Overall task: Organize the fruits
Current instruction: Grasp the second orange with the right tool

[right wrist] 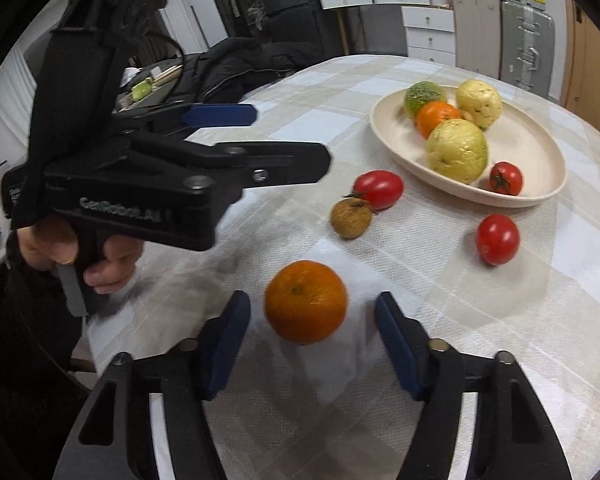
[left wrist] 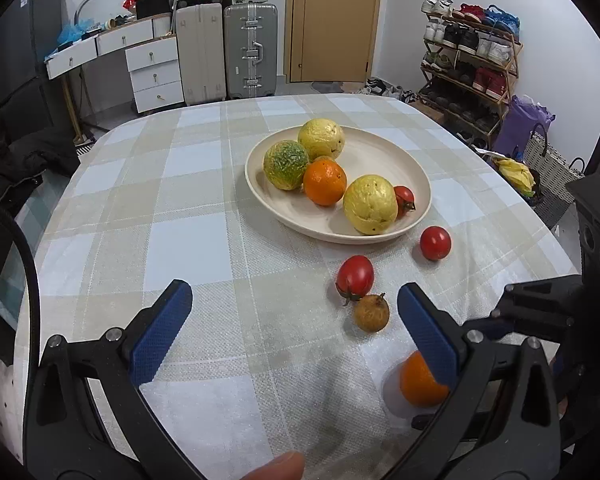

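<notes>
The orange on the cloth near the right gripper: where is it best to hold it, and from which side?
Grip the orange across its widest middle, from above and behind. It is round, stands free on the cloth, and already lies between the right gripper's open fingers.

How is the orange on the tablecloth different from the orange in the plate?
The loose orange sits alone on the checked tablecloth, while the plate orange lies in the cream plate. The loose orange has open cloth all around it; the plate orange is crowded against yellow and green fruits. The loose orange lies between the right gripper's blue pads, apart from them; no gripper is near the plate orange. Both are round and bright orange.
</notes>
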